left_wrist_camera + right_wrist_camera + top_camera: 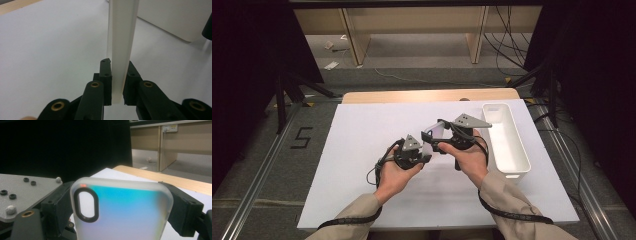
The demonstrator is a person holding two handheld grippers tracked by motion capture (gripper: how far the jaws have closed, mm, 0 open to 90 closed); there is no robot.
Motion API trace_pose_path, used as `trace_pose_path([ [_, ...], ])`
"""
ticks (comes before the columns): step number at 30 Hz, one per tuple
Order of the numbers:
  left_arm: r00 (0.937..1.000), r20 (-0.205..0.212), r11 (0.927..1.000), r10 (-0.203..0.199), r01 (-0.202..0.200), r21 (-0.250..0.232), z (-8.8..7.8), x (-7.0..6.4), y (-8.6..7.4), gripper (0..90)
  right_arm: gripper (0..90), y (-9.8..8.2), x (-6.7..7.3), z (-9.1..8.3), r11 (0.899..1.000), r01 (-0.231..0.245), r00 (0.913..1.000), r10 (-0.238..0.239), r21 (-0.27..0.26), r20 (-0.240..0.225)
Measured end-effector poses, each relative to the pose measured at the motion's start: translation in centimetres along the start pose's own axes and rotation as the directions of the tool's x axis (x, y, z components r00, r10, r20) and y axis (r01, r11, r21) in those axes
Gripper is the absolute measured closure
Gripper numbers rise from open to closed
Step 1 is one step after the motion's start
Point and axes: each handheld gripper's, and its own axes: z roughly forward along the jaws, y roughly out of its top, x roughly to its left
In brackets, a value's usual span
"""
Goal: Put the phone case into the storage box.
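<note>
Both tongs, left [117, 82] and right [120, 205], clamp one frosted phone case [120, 212] (teal-tinted, oval camera cutout).

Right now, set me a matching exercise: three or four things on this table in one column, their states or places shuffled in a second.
Things:
1. phone case
2. white bin
3. left gripper
4. right gripper

States or places:
A. stands empty at the right edge of the white mat
B. clamps the thin edge of the case
C. held between both grippers above the mat
D. spans the case's full width

Pairs: 1-C, 2-A, 3-B, 4-D
</note>
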Motion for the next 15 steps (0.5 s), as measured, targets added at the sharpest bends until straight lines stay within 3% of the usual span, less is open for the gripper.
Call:
trace_pose_path([
  [5,1.0,0.003,0.9999,0.0,0.0,-0.011,-0.1,0.04,0.05,79.1,18.7,0.12,0.02,-0.09,1.0,0.002,1.0,-0.002,-0.003,0.003],
  [8,0.9999,0.016,0.9996,0.001,0.0,-0.029,-0.26,0.14,0.17,73.9,18.7,0.24,0.09,-0.18,1.0,0.013,0.9999,-0.013,-0.003,0.007],
  [11,0.9979,0.062,0.9972,0.019,-0.014,-0.073,-0.47,0.35,0.23,60.1,18.8,0.48,0.06,-0.38,1.0,0.028,0.9995,-0.028,-0.01,0.014],
  [15,0.9965,0.065,0.9941,0.053,-0.047,-0.098,-0.96,0.57,0.29,32.4,18.8,0.85,0.02,-0.75,0.999,0.038,0.9991,-0.038,-0.014,0.019],
])
